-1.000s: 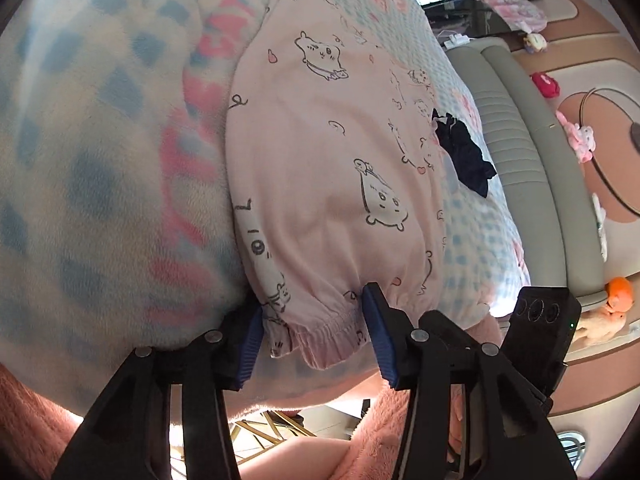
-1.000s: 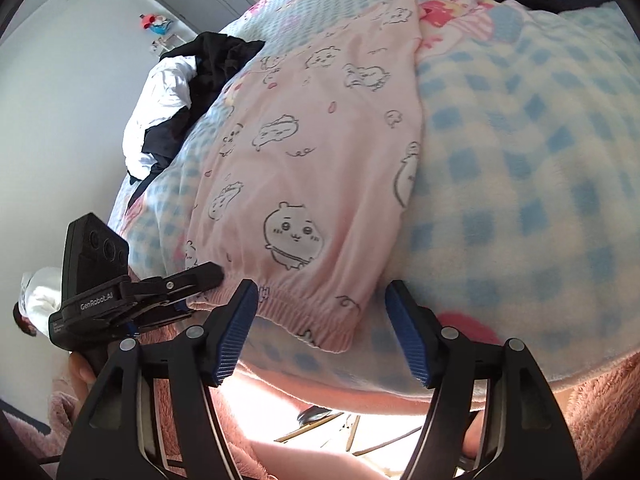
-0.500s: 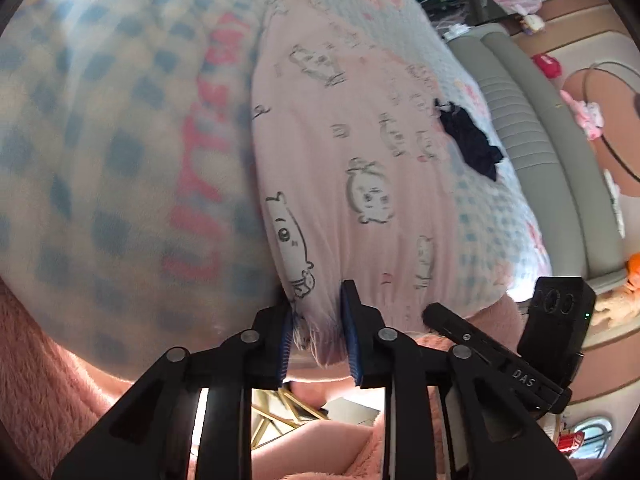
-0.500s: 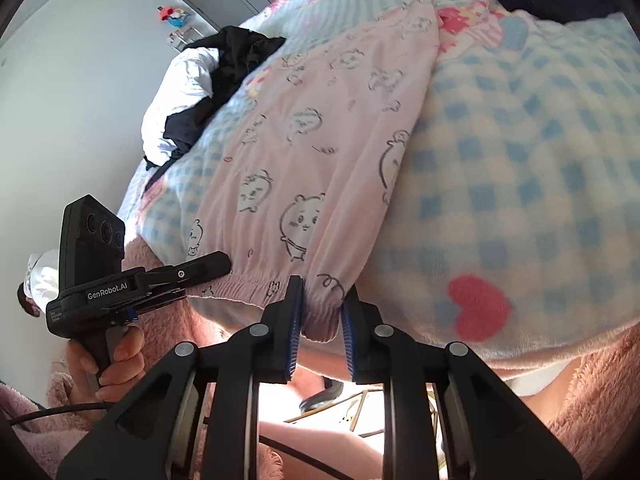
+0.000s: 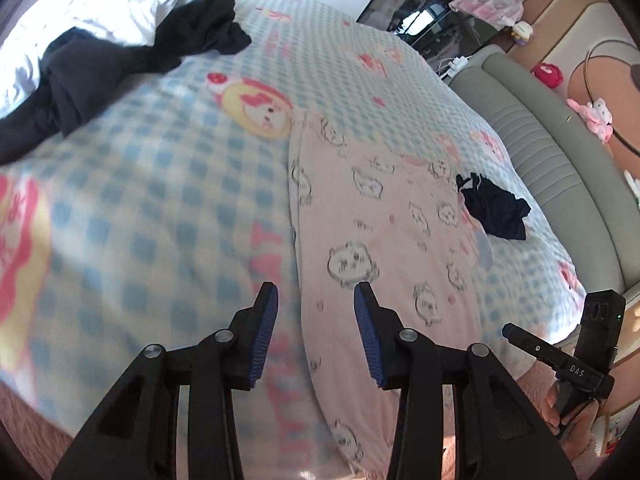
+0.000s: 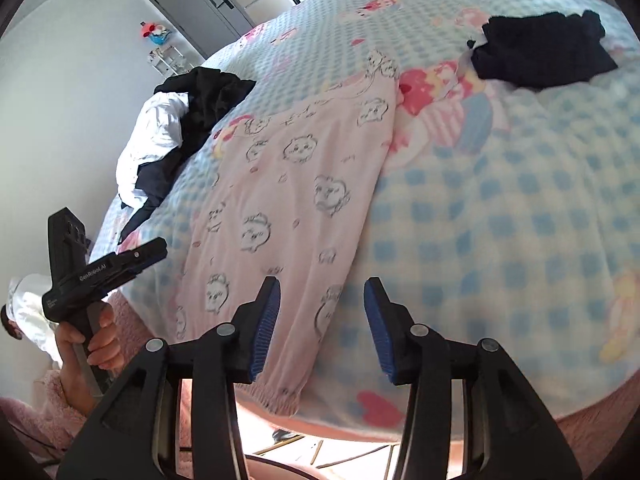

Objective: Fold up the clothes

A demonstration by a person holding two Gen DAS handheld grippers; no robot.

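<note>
Both grippers [image 5: 316, 312] [image 6: 322, 310] gape wide above soft pink printed pyjama trousers [image 6: 288, 200]

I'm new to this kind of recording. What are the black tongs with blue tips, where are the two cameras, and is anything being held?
They are hand-held grippers, one in each of a person's hands, each carrying a fisheye camera looking along its fingers. One picture shows the left hand-held gripper, the other the right hand-held gripper. Both are open and hold nothing. On the blue checked blanket lie pink cartoon-print pyjama trousers, a small dark garment, and a pile of black and white clothes.
</note>
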